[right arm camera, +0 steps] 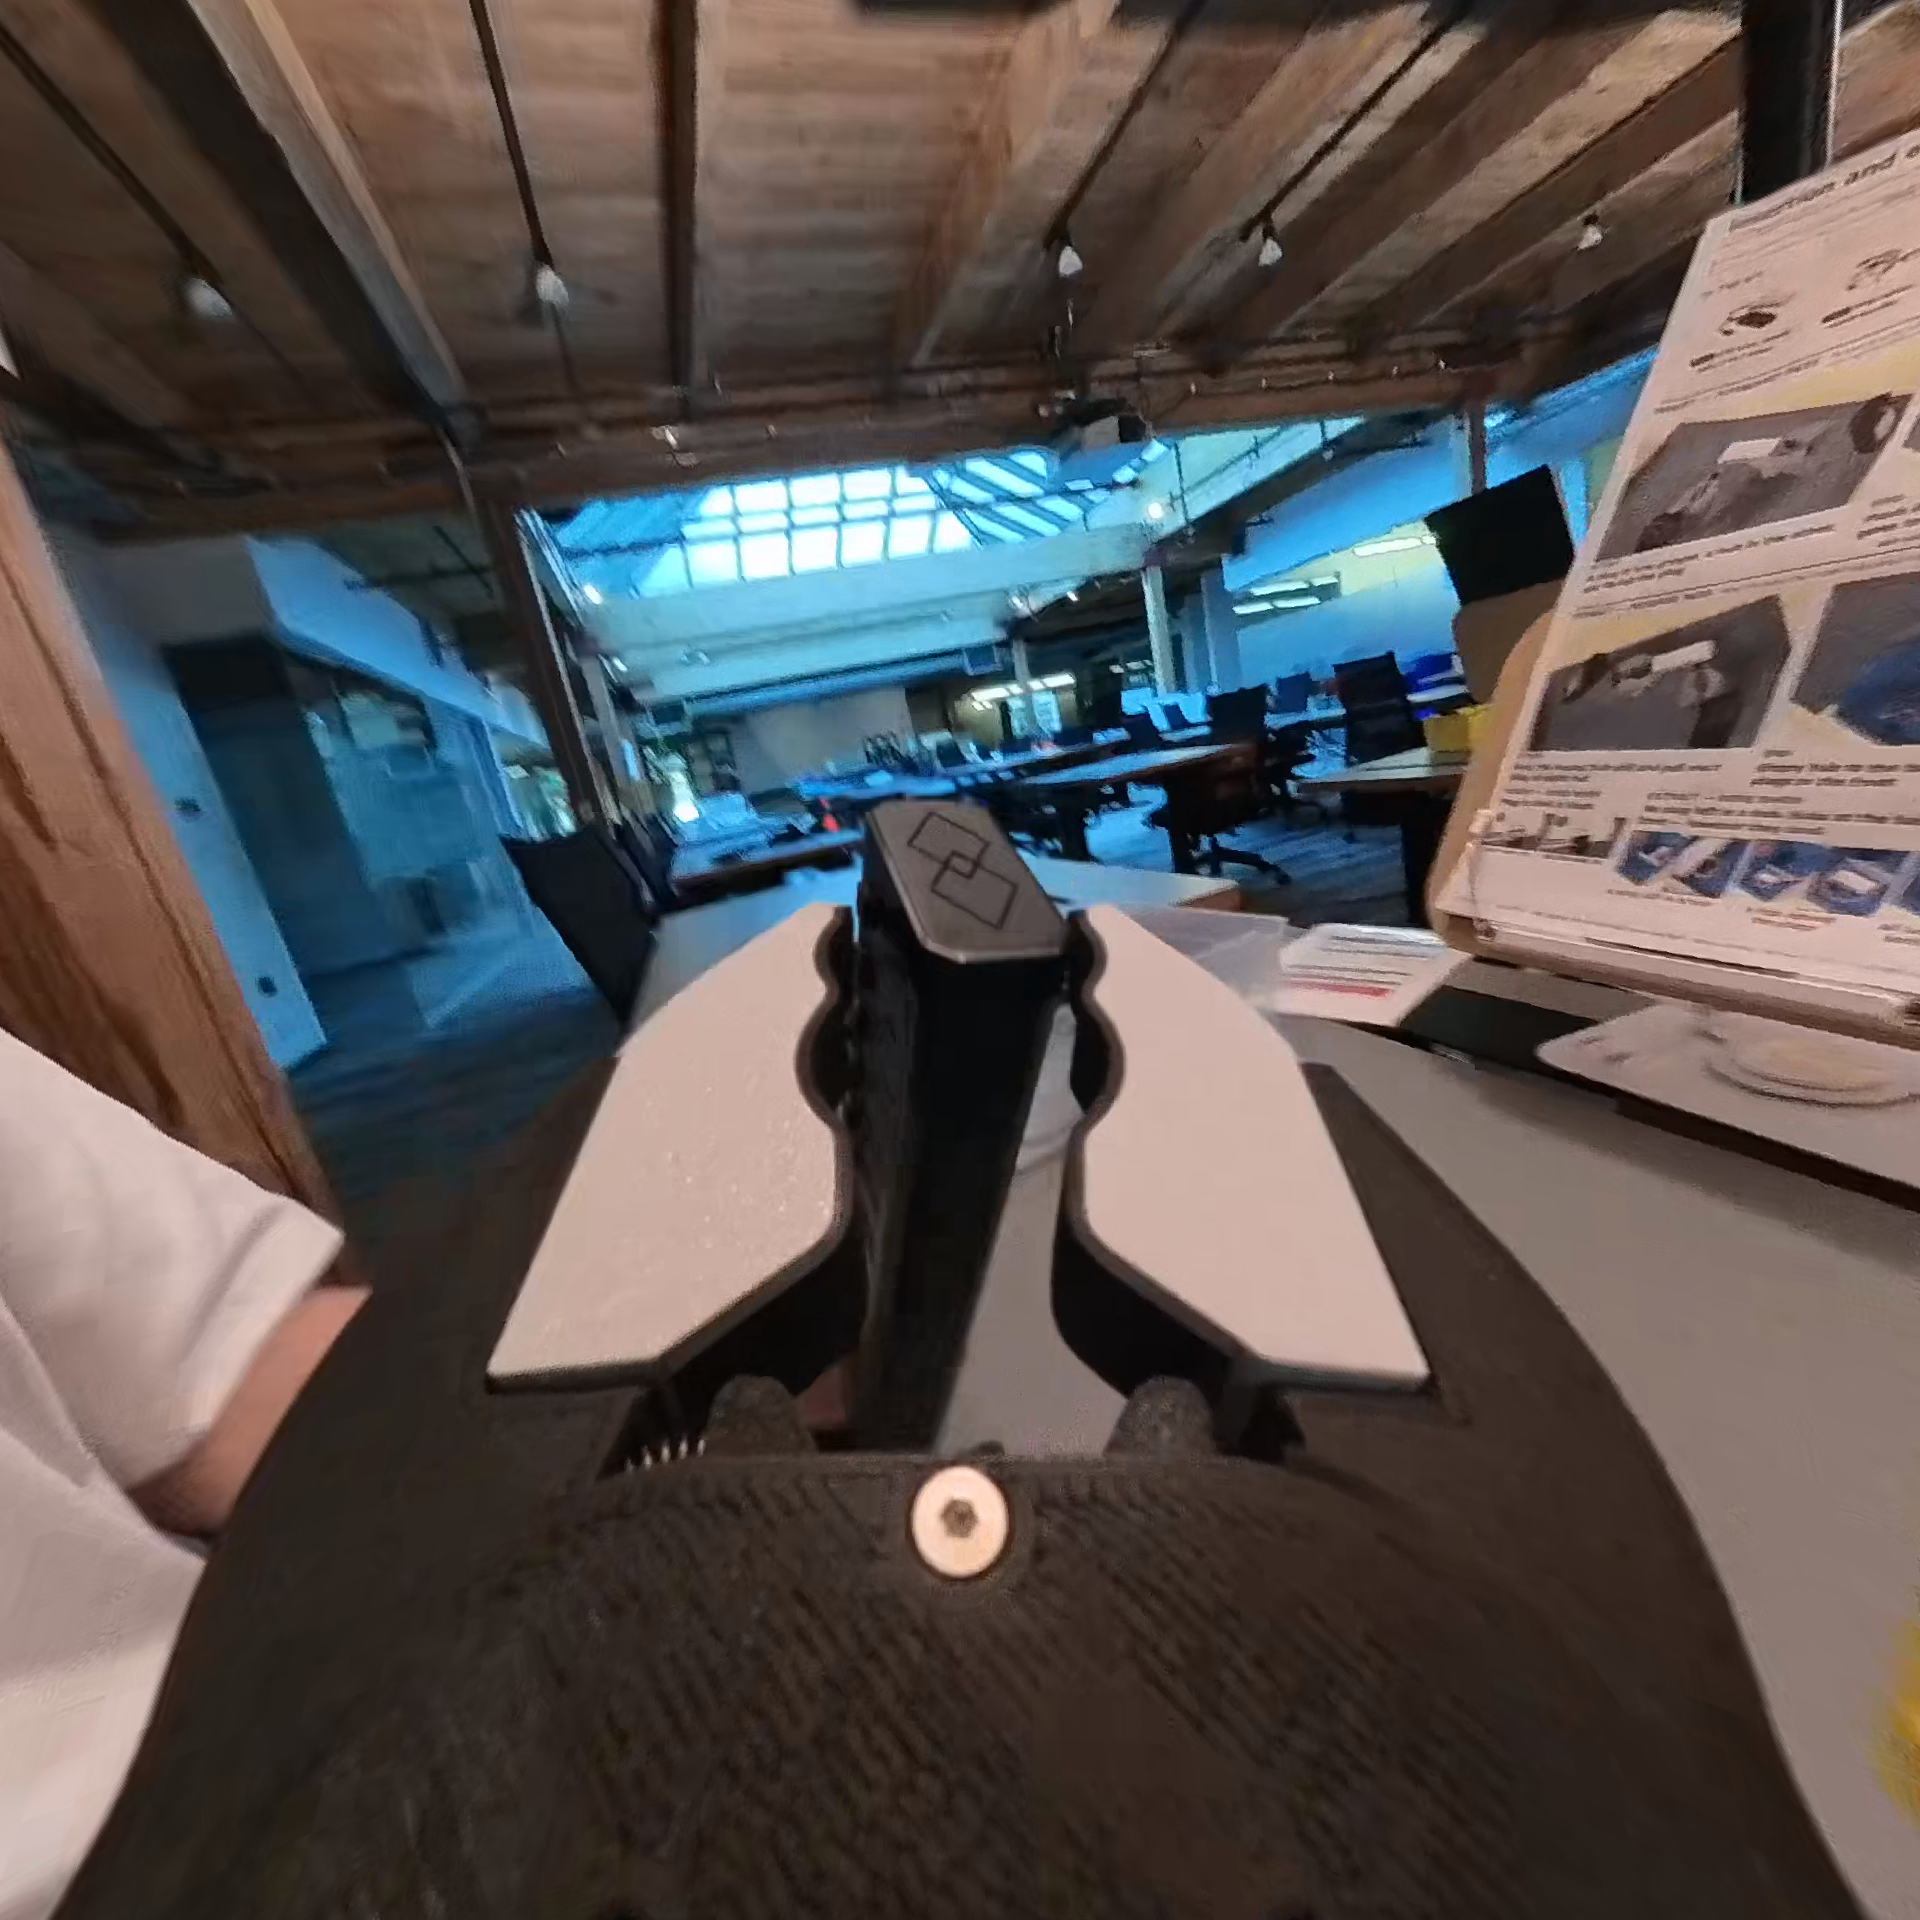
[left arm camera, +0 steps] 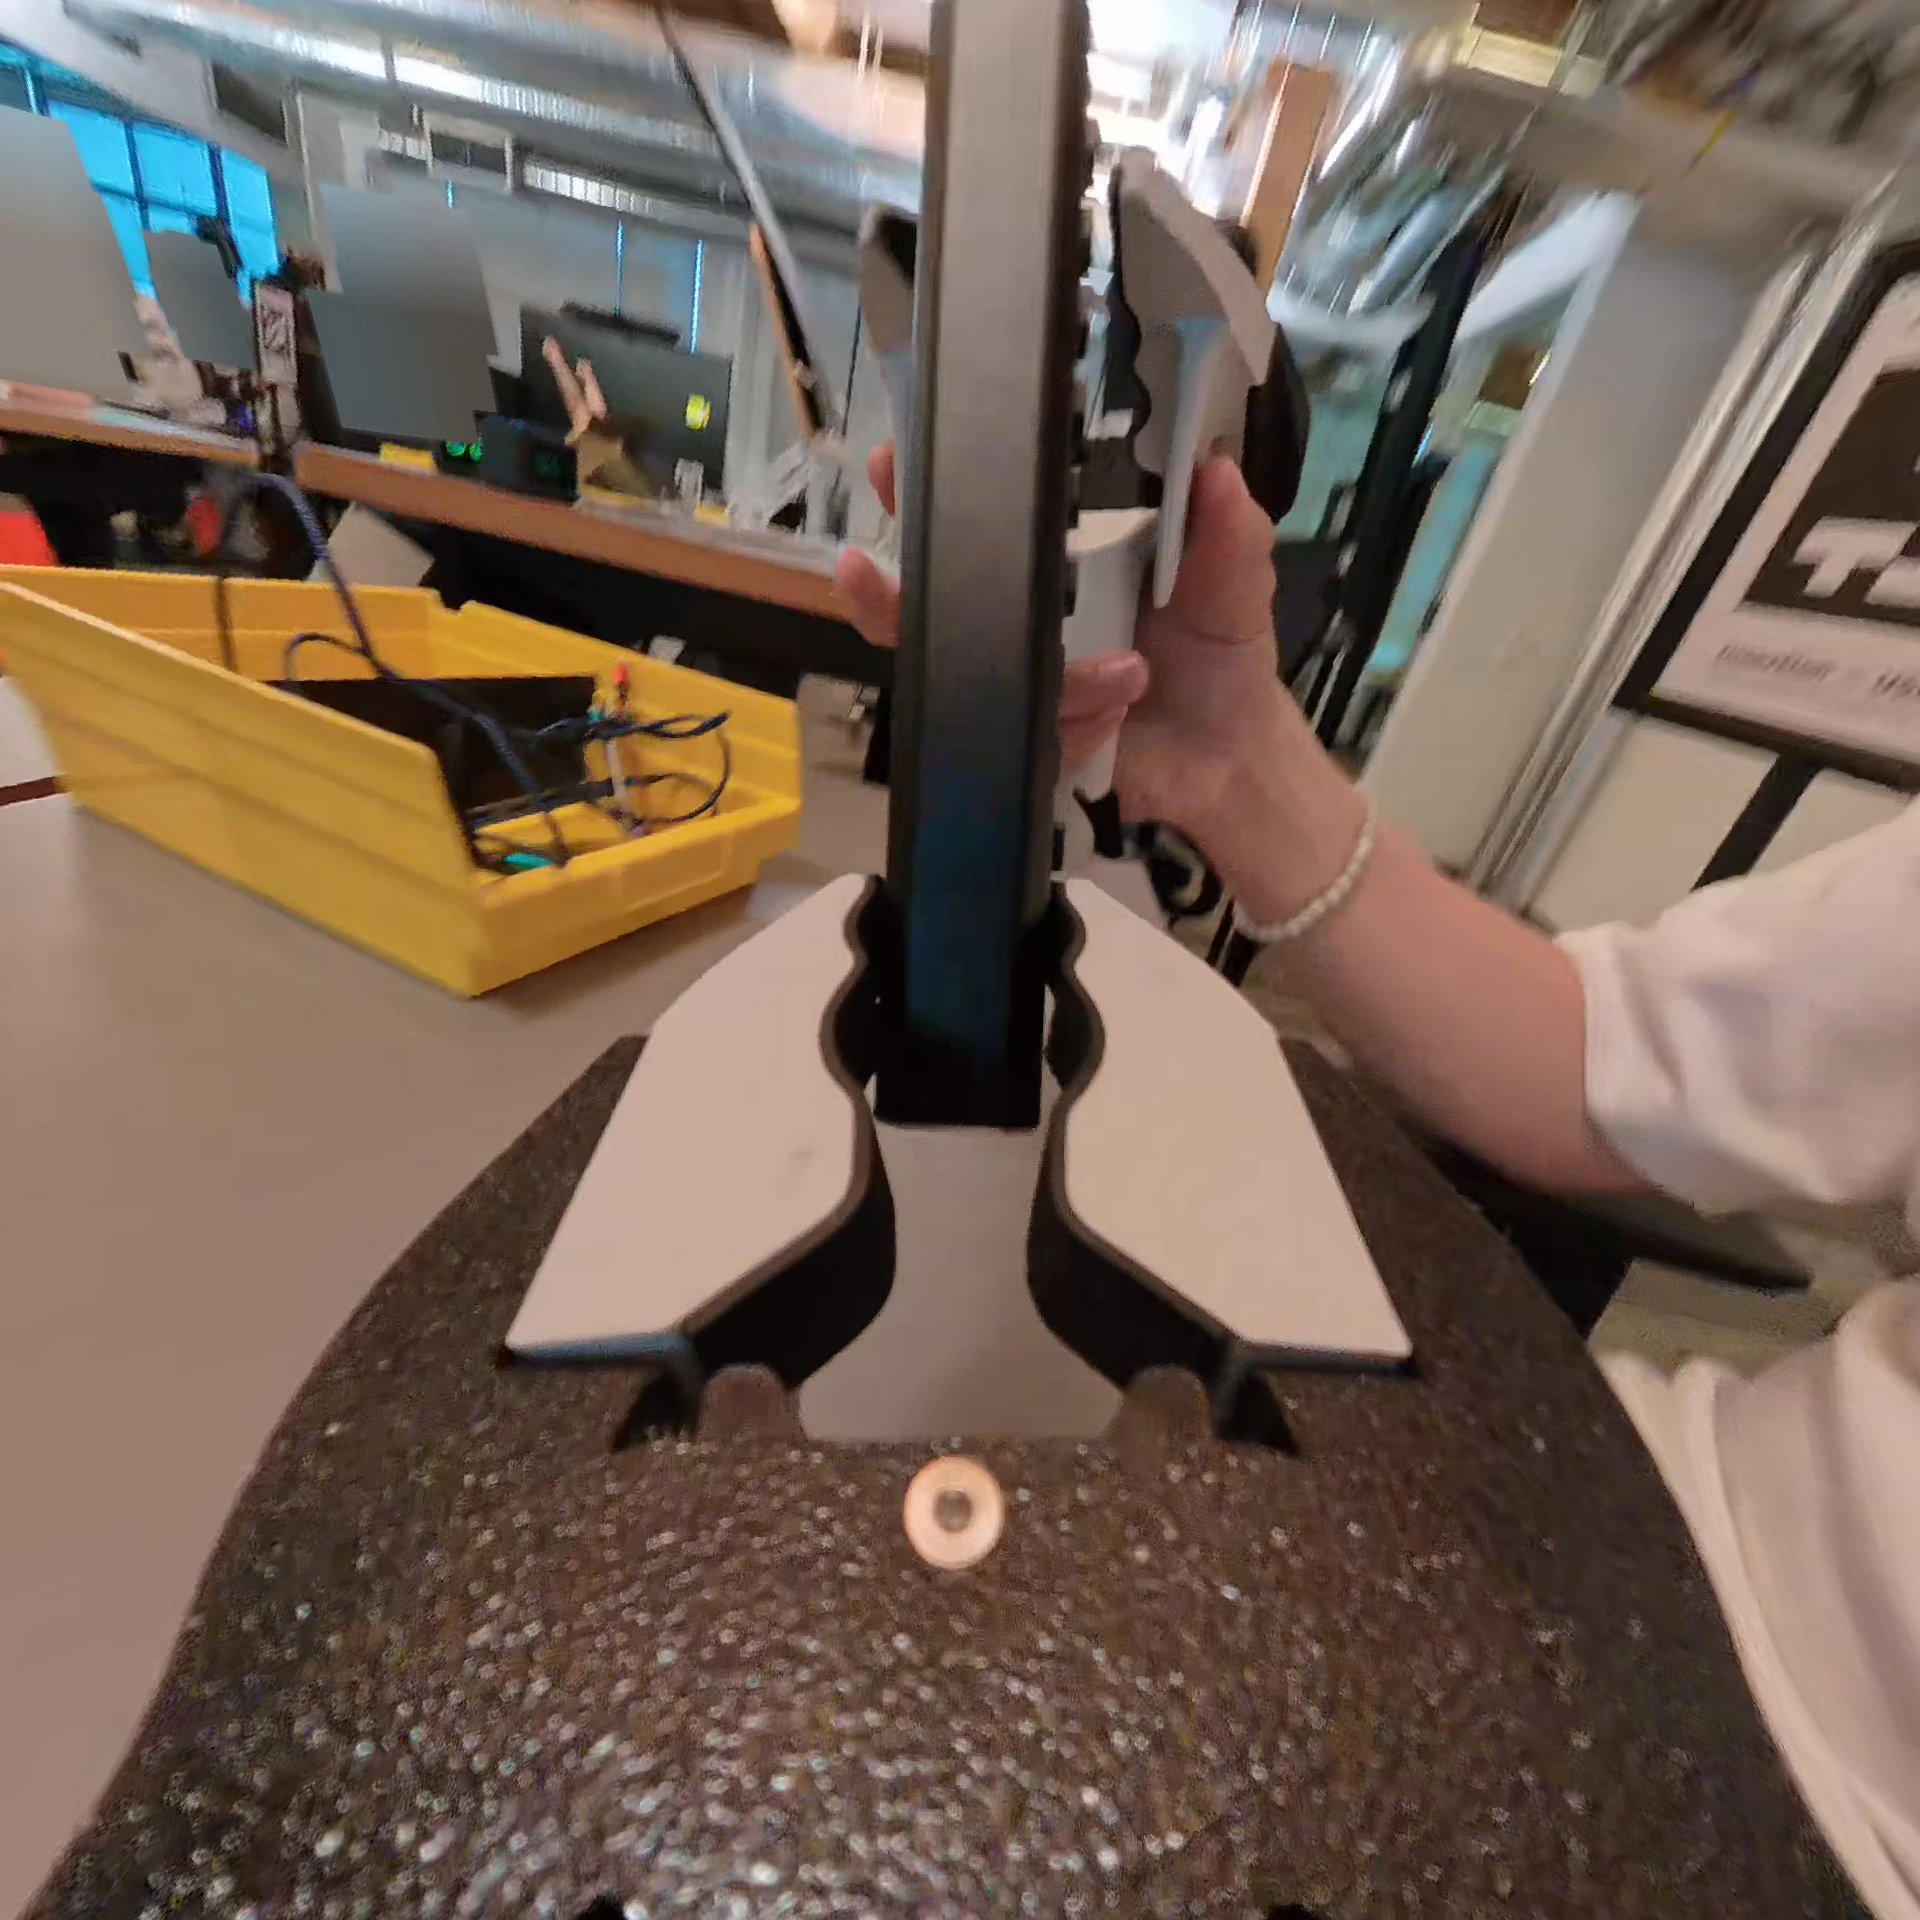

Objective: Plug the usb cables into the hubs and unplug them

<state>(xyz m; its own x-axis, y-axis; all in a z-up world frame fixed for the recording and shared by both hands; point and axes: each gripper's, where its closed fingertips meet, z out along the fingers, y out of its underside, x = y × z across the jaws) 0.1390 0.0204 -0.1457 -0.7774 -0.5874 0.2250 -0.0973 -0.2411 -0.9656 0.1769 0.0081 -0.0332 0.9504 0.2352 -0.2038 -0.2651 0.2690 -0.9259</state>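
Where both tongs (left arm camera: 961,914) clamp: hub (left arm camera: 982,520) (dark)

Framed sign (left arm camera: 1808,520), at three o'clock: we see large dark lettering, cut off and blurred.
Instruction sheet (right arm camera: 1714,665), at two o'clock: printed text and photos.
Hub (right arm camera: 961,883): we see an interlocked-squares emblem only.

white sleeve (left arm camera: 1756,1049) | beaded bracelet (left arm camera: 1325,883) | grey-faced black jaws
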